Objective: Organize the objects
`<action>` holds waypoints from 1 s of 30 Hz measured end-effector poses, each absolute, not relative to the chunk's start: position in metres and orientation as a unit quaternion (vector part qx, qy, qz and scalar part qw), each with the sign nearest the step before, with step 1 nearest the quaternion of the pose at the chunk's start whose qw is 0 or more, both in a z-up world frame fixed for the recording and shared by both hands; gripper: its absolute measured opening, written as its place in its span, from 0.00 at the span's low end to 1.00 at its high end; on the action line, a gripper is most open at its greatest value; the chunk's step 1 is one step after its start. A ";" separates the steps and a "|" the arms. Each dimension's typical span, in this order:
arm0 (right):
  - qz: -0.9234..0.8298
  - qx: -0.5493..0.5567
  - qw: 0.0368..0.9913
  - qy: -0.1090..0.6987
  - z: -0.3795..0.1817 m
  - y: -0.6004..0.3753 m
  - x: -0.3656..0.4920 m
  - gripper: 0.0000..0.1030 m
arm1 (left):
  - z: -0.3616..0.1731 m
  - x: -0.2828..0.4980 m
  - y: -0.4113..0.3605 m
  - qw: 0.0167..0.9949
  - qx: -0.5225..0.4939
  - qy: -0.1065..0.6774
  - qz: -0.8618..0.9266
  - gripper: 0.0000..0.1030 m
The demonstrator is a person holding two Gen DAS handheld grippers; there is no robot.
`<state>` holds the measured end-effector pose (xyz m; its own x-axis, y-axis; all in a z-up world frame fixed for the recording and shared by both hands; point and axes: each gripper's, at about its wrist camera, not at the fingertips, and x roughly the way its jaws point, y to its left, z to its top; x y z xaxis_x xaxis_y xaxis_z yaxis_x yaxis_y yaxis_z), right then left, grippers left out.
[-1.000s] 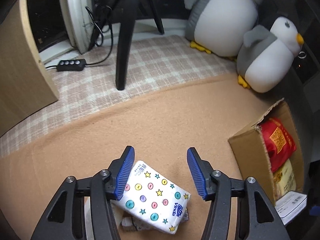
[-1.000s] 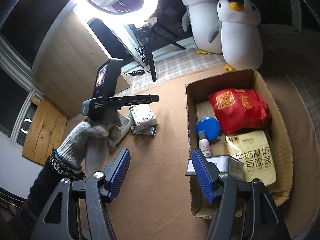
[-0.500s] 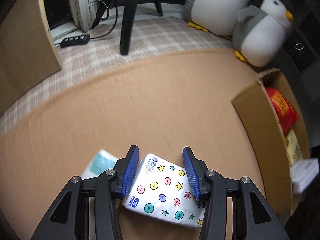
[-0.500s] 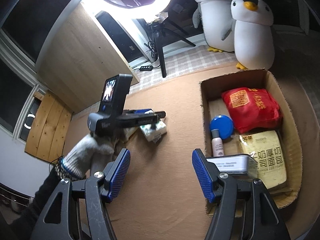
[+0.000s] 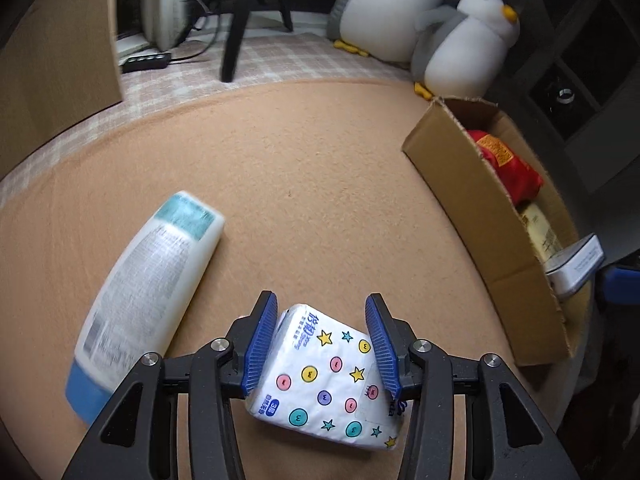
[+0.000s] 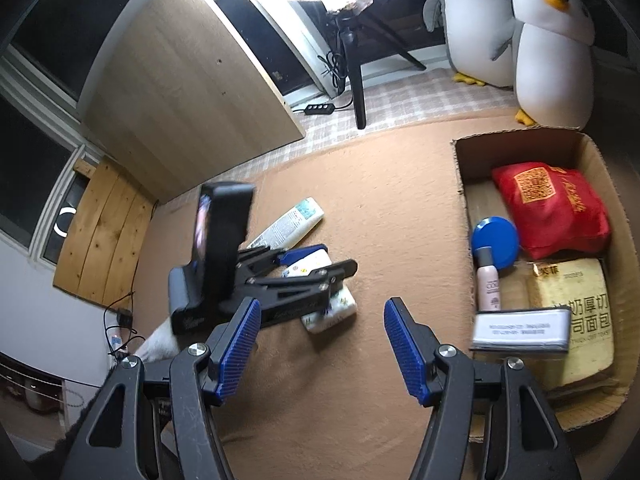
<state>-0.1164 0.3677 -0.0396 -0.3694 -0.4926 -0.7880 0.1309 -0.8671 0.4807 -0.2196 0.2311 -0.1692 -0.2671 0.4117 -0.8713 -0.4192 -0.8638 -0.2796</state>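
My left gripper is shut on a white tissue pack printed with coloured dots and stars, holding it just above the brown mat. The same pack shows under the left gripper in the right wrist view. A white lotion bottle with a blue cap lies on the mat to the left; it also shows in the right wrist view. My right gripper is open and empty above the mat, left of the cardboard box.
The box at the right holds a red bag, a blue lid, a small pink bottle, a yellow bread pack and a grey tin. Two plush penguins, a tripod leg and a wooden panel stand behind.
My left gripper has closed on the tissue pack and lifted it, uncovering the lotion bottle at the left. The right gripper has drifted closer over the mat and stays open.
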 end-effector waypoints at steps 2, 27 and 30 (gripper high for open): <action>-0.806 0.533 0.193 -0.173 -0.043 0.365 -0.121 0.59 | -0.162 -0.213 0.221 0.256 -0.535 -0.021 0.805 0.65; -0.774 0.599 0.190 0.072 -0.122 0.255 -0.159 0.59 | -0.156 -0.145 0.124 0.207 -0.531 -0.082 0.817 0.68; -0.772 0.602 0.194 0.071 -0.124 0.256 -0.160 0.59 | -0.159 -0.146 0.128 0.210 -0.535 -0.083 0.814 0.68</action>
